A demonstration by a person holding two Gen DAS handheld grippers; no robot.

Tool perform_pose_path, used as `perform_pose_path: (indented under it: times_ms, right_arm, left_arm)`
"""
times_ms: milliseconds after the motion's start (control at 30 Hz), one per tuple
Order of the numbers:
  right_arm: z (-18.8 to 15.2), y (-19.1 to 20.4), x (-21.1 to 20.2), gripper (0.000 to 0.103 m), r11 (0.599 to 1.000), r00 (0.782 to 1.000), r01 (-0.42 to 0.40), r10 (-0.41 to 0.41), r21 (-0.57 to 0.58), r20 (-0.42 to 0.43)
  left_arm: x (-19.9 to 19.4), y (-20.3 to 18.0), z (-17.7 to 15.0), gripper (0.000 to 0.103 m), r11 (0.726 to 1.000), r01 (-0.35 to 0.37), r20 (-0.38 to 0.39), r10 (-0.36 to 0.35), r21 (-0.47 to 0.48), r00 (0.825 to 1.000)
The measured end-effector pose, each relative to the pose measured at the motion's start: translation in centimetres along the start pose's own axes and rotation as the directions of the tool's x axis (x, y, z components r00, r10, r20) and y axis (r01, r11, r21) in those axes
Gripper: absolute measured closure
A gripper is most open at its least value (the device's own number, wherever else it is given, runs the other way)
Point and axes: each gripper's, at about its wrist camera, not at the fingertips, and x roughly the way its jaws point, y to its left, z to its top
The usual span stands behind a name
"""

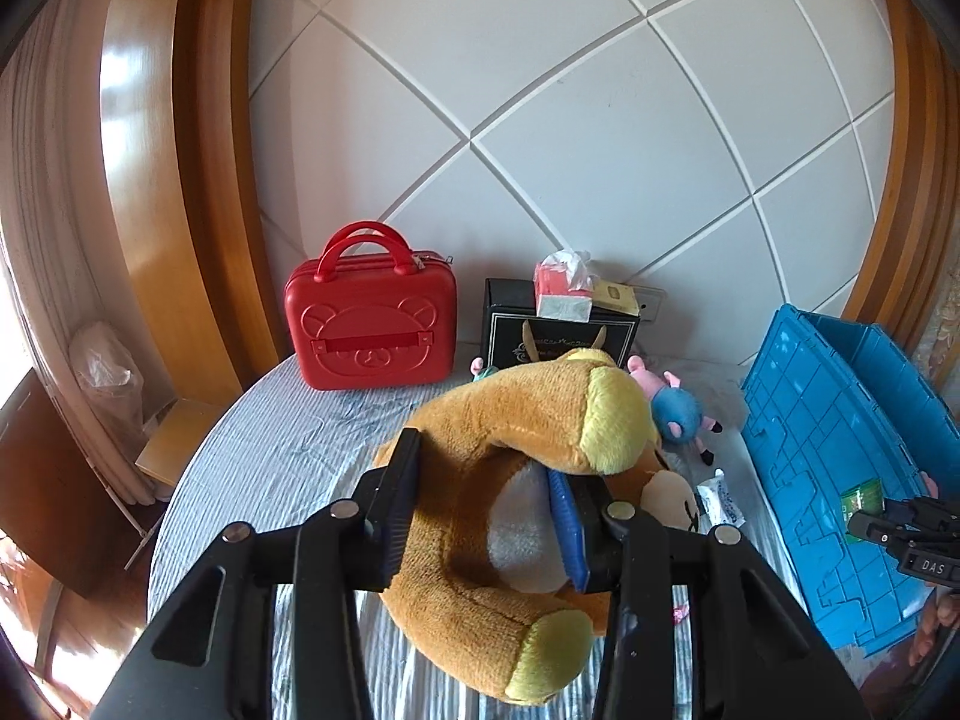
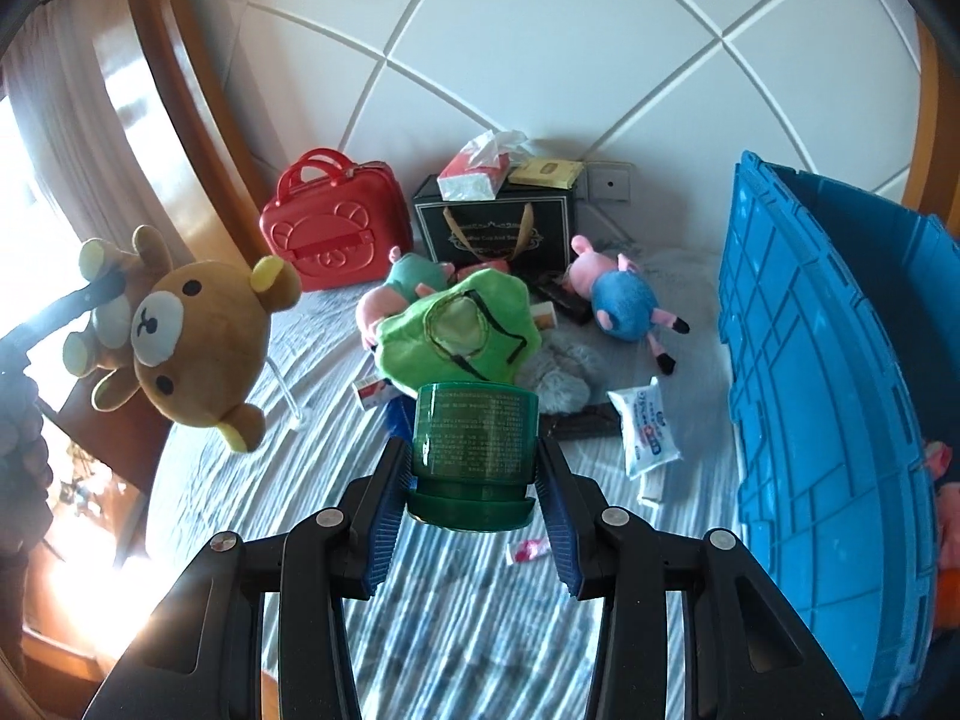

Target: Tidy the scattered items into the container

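My left gripper (image 1: pixel 486 480) is shut on a brown plush bear (image 1: pixel 510 420) and holds it up above the bed; the bear also shows in the right wrist view (image 2: pixel 180 336) at the left, hanging in the air. My right gripper (image 2: pixel 474 480) is shut on a dark green jar (image 2: pixel 474 444), lid toward the camera, above the striped bedsheet. The blue plastic crate (image 2: pixel 828 372) stands at the right, also in the left wrist view (image 1: pixel 840 420). The right gripper (image 1: pixel 900 531) shows by the crate in the left wrist view.
On the bed lie a green plush (image 2: pixel 462 324), two pig plushes (image 2: pixel 618 294), a white packet (image 2: pixel 645 426), small boxes and a candy wrapper (image 2: pixel 528 549). A red case (image 2: pixel 336 228), a black gift bag (image 2: pixel 498 222) and a tissue pack (image 2: pixel 474 171) stand against the headboard.
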Motion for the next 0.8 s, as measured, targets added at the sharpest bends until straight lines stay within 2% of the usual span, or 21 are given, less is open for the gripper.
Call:
perform_pose_path:
  times_ms: [67, 100, 300, 500, 567, 600, 633, 667, 700, 800]
  right_arm:
    - [0.2, -0.8, -1.1, 0.062, 1.000, 1.000, -0.004, 0.004, -0.003, 0.018]
    - [0.3, -1.2, -1.6, 0.062, 1.000, 1.000, -0.004, 0.004, -0.005, 0.025]
    - [0.2, -4.0, -3.1, 0.062, 1.000, 0.999, -0.007, 0.008, -0.008, 0.036]
    - [-0.5, -6.0, -2.8, 0.062, 1.000, 1.000, -0.025, 0.026, -0.017, 0.016]
    - [-0.8, -6.3, -2.3, 0.062, 0.999, 1.000, -0.029, 0.029, -0.019, 0.002]
    - [-0.9, -6.4, -2.0, 0.062, 0.999, 0.999, -0.032, 0.032, -0.021, -0.005]
    - [-1.0, -6.5, -1.7, 0.062, 0.999, 0.999, -0.034, 0.034, -0.022, -0.012]
    - [-1.1, -6.5, -1.3, 0.062, 0.999, 0.999, -0.037, 0.036, -0.023, -0.020]
    - [-1.3, -6.5, -1.0, 0.062, 0.999, 0.999, -0.038, 0.038, -0.022, -0.028]
    - [-1.6, -6.5, 0.1, 0.062, 0.999, 0.998, -0.037, 0.036, -0.020, -0.051]
  left_arm:
    - [-0.3, -1.7, 0.7, 0.084, 1.000, 0.015, 0.013, -0.015, 0.014, 1.000]
    - [-0.5, -2.6, 1.1, 0.103, 1.000, 0.016, 0.020, -0.017, 0.023, 1.000]
    - [1.0, -7.1, 1.9, 0.103, 0.997, 0.009, -0.026, -0.007, 0.073, 1.000]
    - [2.8, -7.2, 0.0, 0.103, 0.999, -0.018, -0.068, 0.021, 0.043, 0.997]
    - [4.1, -6.8, -1.3, 0.096, 0.999, -0.027, -0.111, 0.031, 0.041, 0.993]
    - [4.9, -6.6, -2.1, 0.067, 0.999, -0.033, -0.142, 0.038, 0.037, 0.989]
    - [5.9, -6.4, -3.1, 0.021, 0.999, -0.041, -0.173, 0.045, 0.027, 0.984]
    - [6.7, -6.1, -4.3, 0.004, 0.999, -0.048, -0.195, 0.051, 0.018, 0.979]
    - [7.5, -5.9, -5.4, 0.000, 0.998, -0.054, -0.212, 0.057, 0.016, 0.976]
    - [10.6, -4.6, -8.6, 0.000, 0.998, -0.058, -0.314, 0.049, -0.020, 0.948]
